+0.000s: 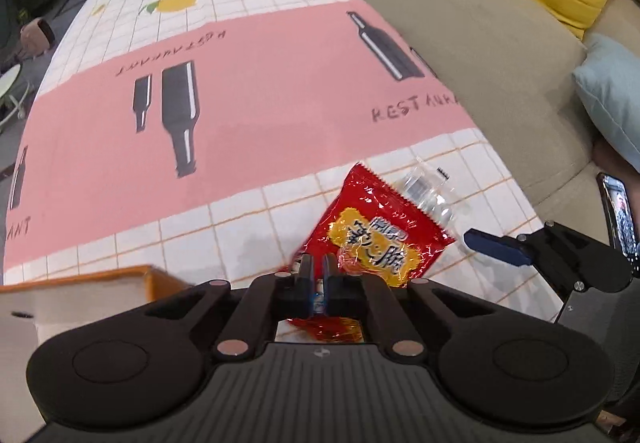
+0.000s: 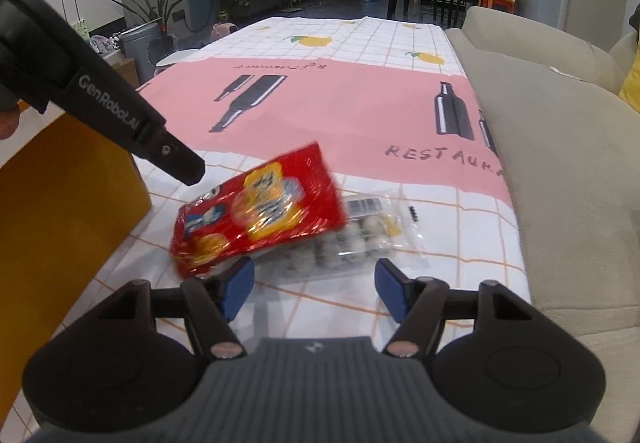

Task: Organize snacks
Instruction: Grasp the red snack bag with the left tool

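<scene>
Left gripper [image 1: 316,281] clamped on red packet [image 1: 374,239], right gripper [image 2: 314,289] open and empty; clear pack [image 2: 352,239] unsorted, box [image 1: 92,297] unfilled as seen.

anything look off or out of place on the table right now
Nothing spilled or torn. The red snack bag is tilted up off the tablecloth, pinched at one corner by the shut left gripper, and partly covers the clear packet of round snacks. The right gripper is open and empty.
</scene>
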